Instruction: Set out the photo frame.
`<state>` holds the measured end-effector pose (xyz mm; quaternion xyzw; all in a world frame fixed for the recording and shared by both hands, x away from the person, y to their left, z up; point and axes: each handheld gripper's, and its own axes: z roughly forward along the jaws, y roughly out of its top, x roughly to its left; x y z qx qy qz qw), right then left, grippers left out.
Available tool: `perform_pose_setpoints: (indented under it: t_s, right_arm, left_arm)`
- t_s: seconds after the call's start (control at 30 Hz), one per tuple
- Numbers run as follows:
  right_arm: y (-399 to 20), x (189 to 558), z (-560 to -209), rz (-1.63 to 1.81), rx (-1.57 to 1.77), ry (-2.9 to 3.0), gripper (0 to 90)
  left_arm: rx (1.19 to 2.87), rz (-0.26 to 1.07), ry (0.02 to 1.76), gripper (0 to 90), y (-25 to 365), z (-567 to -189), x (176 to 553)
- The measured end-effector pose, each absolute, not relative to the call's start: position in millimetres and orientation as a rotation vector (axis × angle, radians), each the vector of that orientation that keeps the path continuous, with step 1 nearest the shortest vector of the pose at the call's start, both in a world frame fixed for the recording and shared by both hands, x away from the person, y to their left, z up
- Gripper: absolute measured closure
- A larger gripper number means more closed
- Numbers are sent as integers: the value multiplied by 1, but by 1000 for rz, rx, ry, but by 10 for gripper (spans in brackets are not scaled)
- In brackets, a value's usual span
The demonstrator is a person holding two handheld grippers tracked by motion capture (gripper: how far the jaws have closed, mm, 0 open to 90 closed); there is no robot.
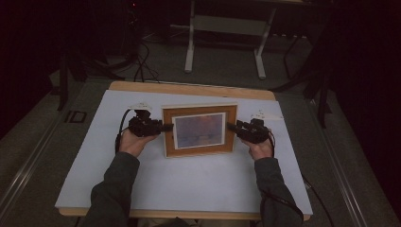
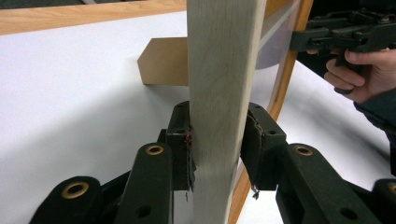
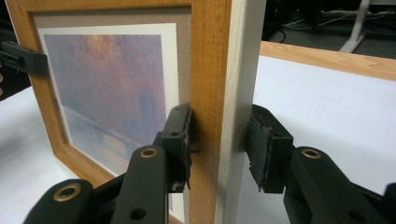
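Note:
A wooden picture frame (image 1: pixel 199 131) with a hazy blue-and-orange print stands upright on the white table top (image 1: pixel 189 184), propped by a brown cardboard back leg (image 2: pixel 163 60). My left gripper (image 1: pixel 165 127) straddles the frame's left side rail (image 2: pixel 219 93). Its pads sit close on both faces without clearly pressing. My right gripper (image 1: pixel 231 126) straddles the right rail (image 3: pixel 219 93). One of its pads lies against the front face, and a thin dark gap shows at the back pad (image 3: pixel 261 144). In each gripper view the other gripper reaches the far rail (image 2: pixel 308 39) (image 3: pixel 23 58).
The white sheet lies on a wooden board whose edge (image 1: pixel 189 88) shows at the back. Behind the table, on the dark floor, are a white stand's legs (image 1: pixel 222 47) and cables (image 1: pixel 142 66). A person's dark sleeves (image 1: pixel 113 189) come in from the bottom.

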<state>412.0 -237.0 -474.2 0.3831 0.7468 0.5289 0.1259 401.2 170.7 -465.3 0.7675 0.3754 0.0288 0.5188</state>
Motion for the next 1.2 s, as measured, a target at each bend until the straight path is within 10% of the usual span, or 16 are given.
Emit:
perform_pose_setpoints:
  t_s: [1.2]
  right_arm:
    - [-238,389,-477,1540,1159,2131,626]
  left_arm:
    - [1799,43,894,642,171,-470,411]
